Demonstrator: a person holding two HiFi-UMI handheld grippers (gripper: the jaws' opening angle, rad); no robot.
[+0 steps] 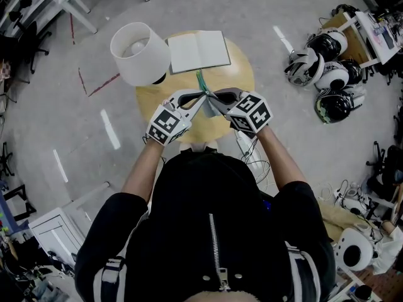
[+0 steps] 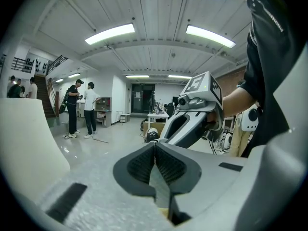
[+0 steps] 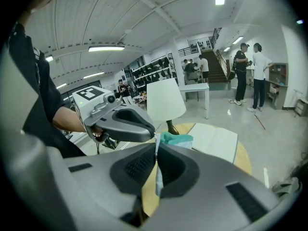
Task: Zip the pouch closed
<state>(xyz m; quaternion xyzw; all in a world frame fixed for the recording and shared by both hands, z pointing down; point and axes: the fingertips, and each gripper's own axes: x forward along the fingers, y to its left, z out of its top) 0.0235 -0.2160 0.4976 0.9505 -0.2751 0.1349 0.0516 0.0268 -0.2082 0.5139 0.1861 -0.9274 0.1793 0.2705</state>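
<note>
Jaws of the left gripper (image 2: 155, 147) are pressed together on a thin edge of the teal pouch (image 1: 201, 80). The right gripper (image 3: 157, 149), tip to tip with it, is likewise clamped on the pouch's near end. The pouch stretches away over the round table (image 1: 239, 74) toward an open book (image 1: 198, 51) lying just beyond. A white-shaded lamp (image 1: 140, 52) stands close by at the far left. Helmets (image 1: 324, 68) lie on the floor well off to the right.

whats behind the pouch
An open book and a white lamp sit behind the pouch on the table. The lamp's base is mostly covered from above.
</note>
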